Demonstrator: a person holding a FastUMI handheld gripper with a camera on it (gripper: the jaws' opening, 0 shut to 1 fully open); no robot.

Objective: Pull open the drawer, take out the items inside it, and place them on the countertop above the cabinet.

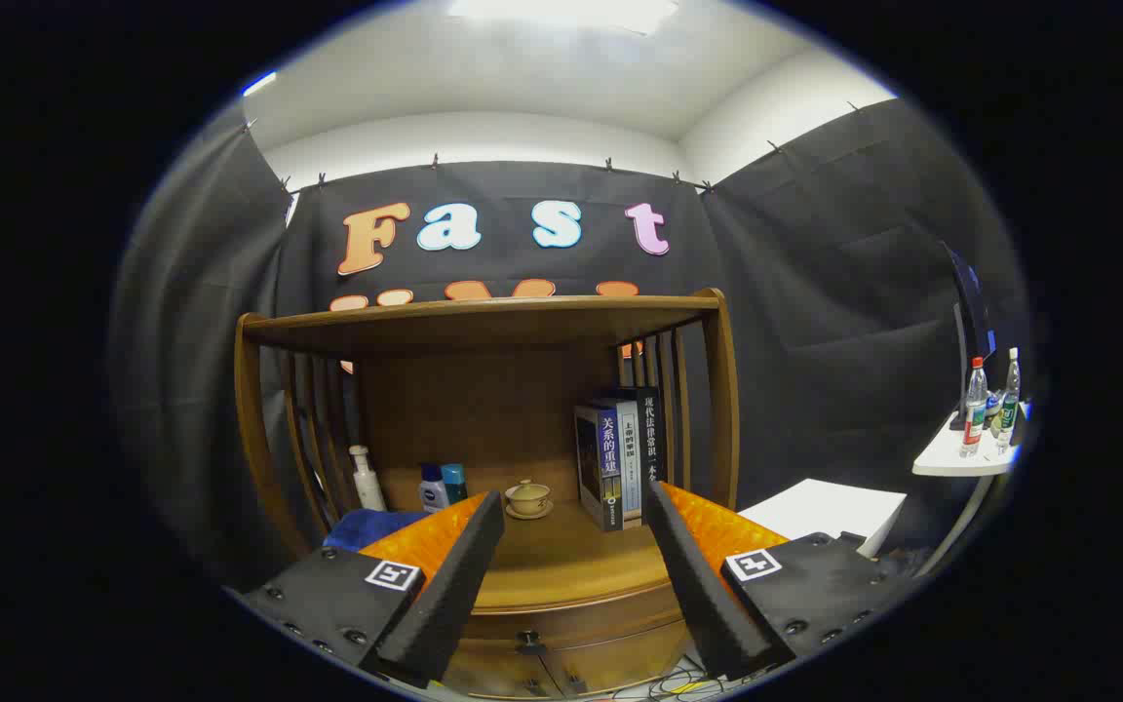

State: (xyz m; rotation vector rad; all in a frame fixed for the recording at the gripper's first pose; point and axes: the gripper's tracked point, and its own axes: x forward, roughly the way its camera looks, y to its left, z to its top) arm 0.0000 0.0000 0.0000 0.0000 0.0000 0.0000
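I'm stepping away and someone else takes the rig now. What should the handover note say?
Claw: open, fingers wide apart, holding nothing, raised in front of the cabinet.
Drawer: shut, its knob low between the fingers; contents unseen.
Countertop: already carries books, a lidded cup on a saucer, bottles and a blue cloth; bare wood in front.
Done: nothing yet.
Left: pull the drawer, lift items out, set them on the countertop.

The hand-held gripper [571, 517] has two wedge-shaped fingers [449, 585] with a rough, foam-like inner face. Each sits on a black block dotted with small screws, bearing a square black-and-white marker [393, 574].
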